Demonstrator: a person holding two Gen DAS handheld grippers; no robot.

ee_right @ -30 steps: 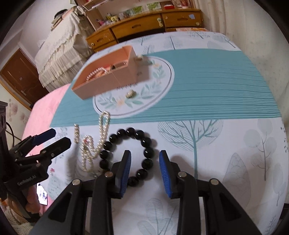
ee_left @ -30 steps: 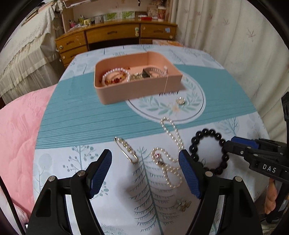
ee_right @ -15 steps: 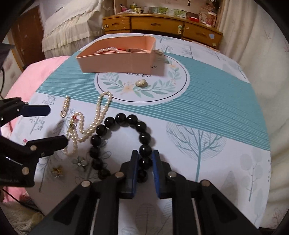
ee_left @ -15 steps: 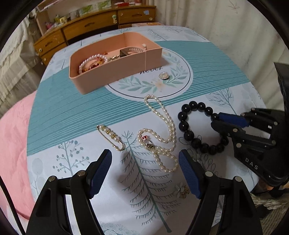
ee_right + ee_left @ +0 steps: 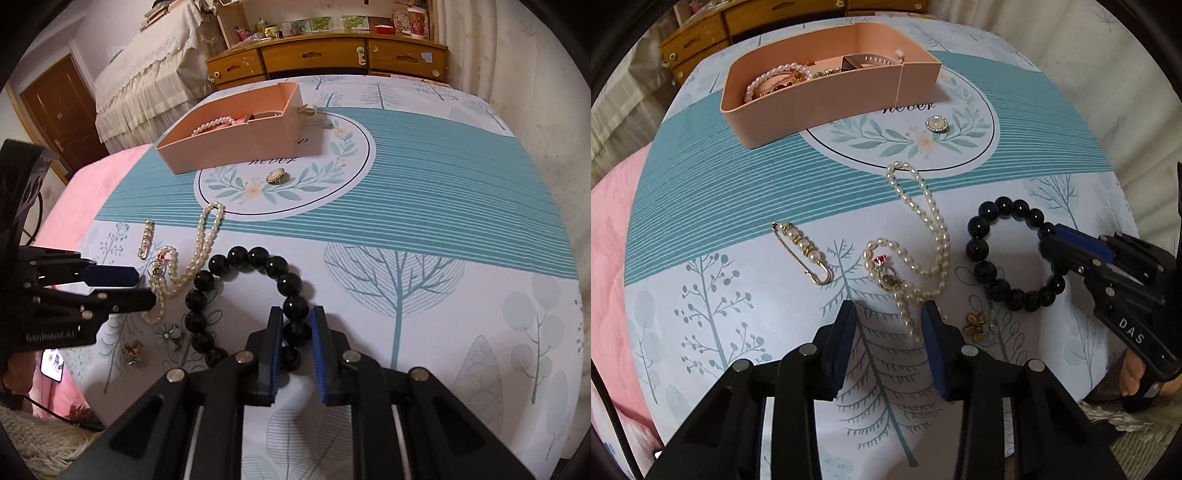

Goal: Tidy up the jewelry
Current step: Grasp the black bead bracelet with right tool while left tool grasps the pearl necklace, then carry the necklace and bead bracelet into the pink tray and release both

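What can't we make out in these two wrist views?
- Pink plastic tray: its near wall hides most contents in both views; only a pearl bracelet is clear.
- Black bead bracelet: right claw covers its near beads in the right wrist view.
- White pearl necklace: left claw straddles the tail; contact unclear.
- Small gold flower piece: too small to identify.

A round table (image 5: 461,221) fills the middle of the room, under a cloth printed with pale trees and a teal striped band. Beyond its far edge stands a wooden dresser (image 5: 325,59) with several drawers, its top crowded with small boxes and jars. Left of it a piece of furniture wears a cream lace-edged cover (image 5: 147,85), and a dark wooden door (image 5: 59,110) stands further left. Pale curtains (image 5: 517,74) hang along the right. A pink quilt (image 5: 605,236) lies beside the table's left edge.
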